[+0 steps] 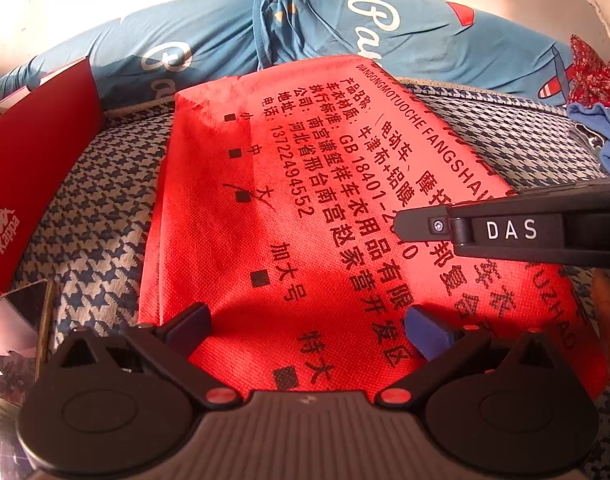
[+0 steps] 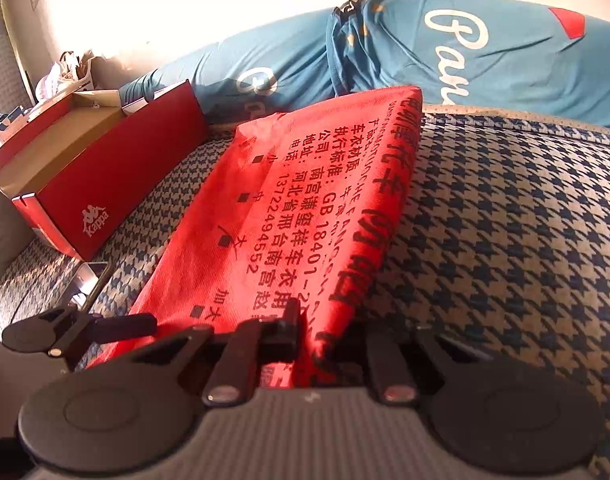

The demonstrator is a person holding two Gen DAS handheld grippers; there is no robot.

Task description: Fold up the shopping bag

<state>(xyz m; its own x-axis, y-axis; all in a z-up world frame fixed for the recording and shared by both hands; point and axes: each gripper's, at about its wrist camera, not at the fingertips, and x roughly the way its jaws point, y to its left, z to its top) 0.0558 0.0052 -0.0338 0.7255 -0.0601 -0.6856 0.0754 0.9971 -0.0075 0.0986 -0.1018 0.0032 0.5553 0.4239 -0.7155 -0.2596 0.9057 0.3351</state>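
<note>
A red shopping bag (image 1: 289, 208) printed with black text lies flat on the blue-and-cream houndstooth bed cover (image 1: 97, 216). My left gripper (image 1: 309, 324) stands open over the bag's near edge, its two fingers wide apart with only flat fabric under them. My right gripper (image 1: 403, 226) comes in from the right, low over the bag. In the right wrist view my right gripper (image 2: 315, 342) is shut on the shopping bag (image 2: 305, 208), pinching its near right edge, which stands up as a raised fold. The left gripper (image 2: 105, 328) shows at the lower left there.
An open red Kappa shoe box (image 2: 105, 184) stands at the left of the bag. A blue pillow with white script (image 1: 233, 36) lies behind it. A shiny flat phone-like object (image 1: 17, 320) rests at the near left. Crumpled clothes (image 1: 597, 132) lie at the far right.
</note>
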